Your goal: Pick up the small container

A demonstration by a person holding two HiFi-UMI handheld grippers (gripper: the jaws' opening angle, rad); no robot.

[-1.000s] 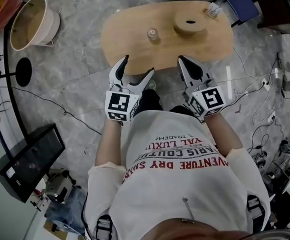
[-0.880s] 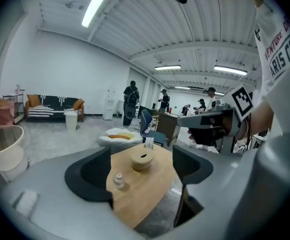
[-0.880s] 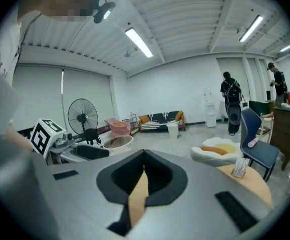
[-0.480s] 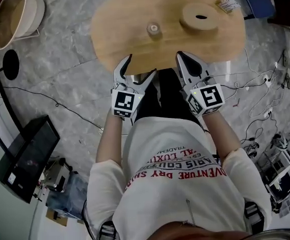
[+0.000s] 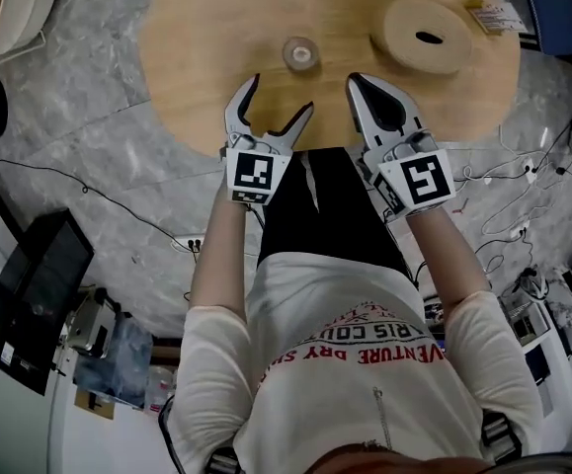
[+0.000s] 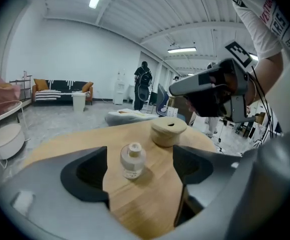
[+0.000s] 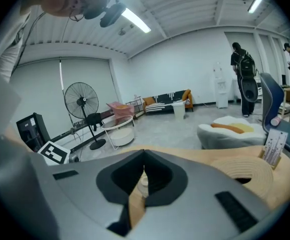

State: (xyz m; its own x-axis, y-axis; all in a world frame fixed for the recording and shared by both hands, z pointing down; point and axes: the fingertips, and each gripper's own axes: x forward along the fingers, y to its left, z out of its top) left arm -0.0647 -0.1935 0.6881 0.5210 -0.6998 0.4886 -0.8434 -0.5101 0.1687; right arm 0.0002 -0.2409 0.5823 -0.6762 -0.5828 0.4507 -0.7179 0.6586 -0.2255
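1. Left gripper has its jaws spread wide and nothing between them. It hovers over the near edge of the wooden table, tips pointed away from the person.
2. Right gripper hangs just beside it, over the same edge. Its jaws are brought together at the tips and grasp nothing. Its own view shows only a sliver of the tabletop through the hollow between the pads.
3. The small container, a clear little bottle with a pale stopper, stands upright on the table. It is ahead of the left gripper and slightly toward its right jaw in the head view. In the left gripper view it sits framed between the two jaws but beyond their tips, not touching either.
4. A round wooden disc with a hole in its top lies farther right on the table, ahead of the right gripper and well apart from the bottle.
5. Progress, as I judge it: only the approach and rough line-up are done. The bottle has not been touched or lifted.
6. What looks left: bring the open left jaws forward until the bottle's body is between the pads, close on it, and raise it clear of the table. The bottle is small and round, so an off-centre squeeze could tip or squirt it sideways.
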